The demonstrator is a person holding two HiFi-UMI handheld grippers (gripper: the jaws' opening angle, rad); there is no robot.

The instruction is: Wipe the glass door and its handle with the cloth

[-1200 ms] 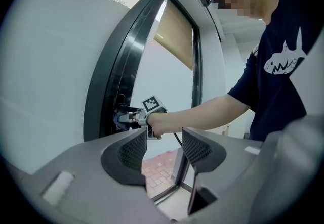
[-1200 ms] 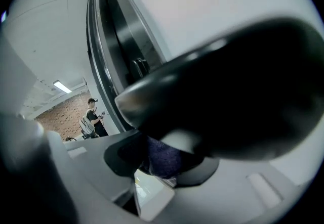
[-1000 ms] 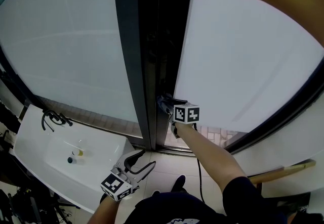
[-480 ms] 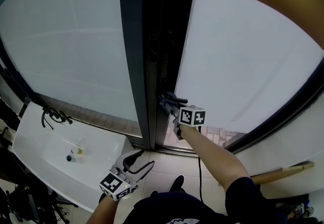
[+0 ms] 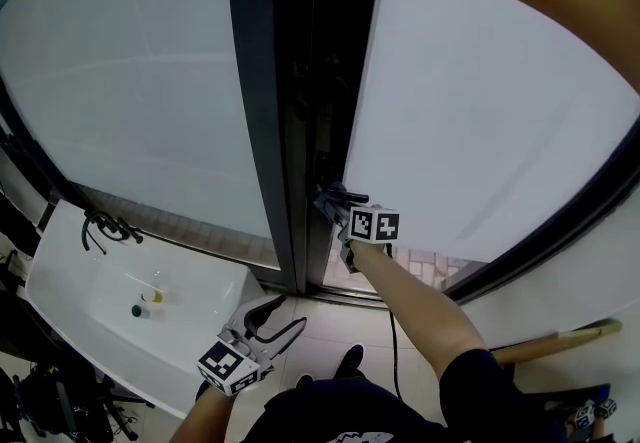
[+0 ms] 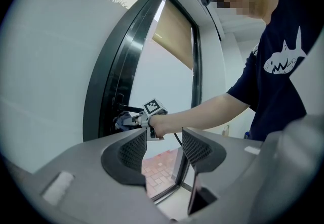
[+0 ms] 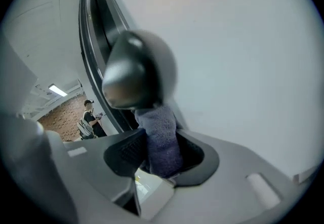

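Head view is dominated by the glass door point(image 5: 480, 111) at upper right. Its dark frame point(image 5: 262, 131) runs down the middle, and a white basin point(image 5: 200, 293) is noted at lower left. The handle point(image 7: 132, 72) is recorded close up in the right gripper view as a rounded dark metal end beside the frame. The grey-blue cloth point(image 7: 161, 137) is clamped between the jaws of the right gripper point(image 5: 338, 205) and is pressed against the underside of the handle. The left gripper point(image 6: 163, 147) is held low, well apart from the door, with its jaws apart and nothing between them.

The handle wipe is judged to be the step in hand.

Risks:
- Only a narrow fold of cloth is gripped, so it could be pulled free if dragged hard round the handle.
- If the fold is pushed aside, metal or glass could be struck by the bare jaw tips.
- The far side of the handle could be missed.

Limits of inspection:
- In the head view the handle is masked by the gripper and its marker cube.
- The contact area is blurred.
- The state of the glass surface cannot be judged.
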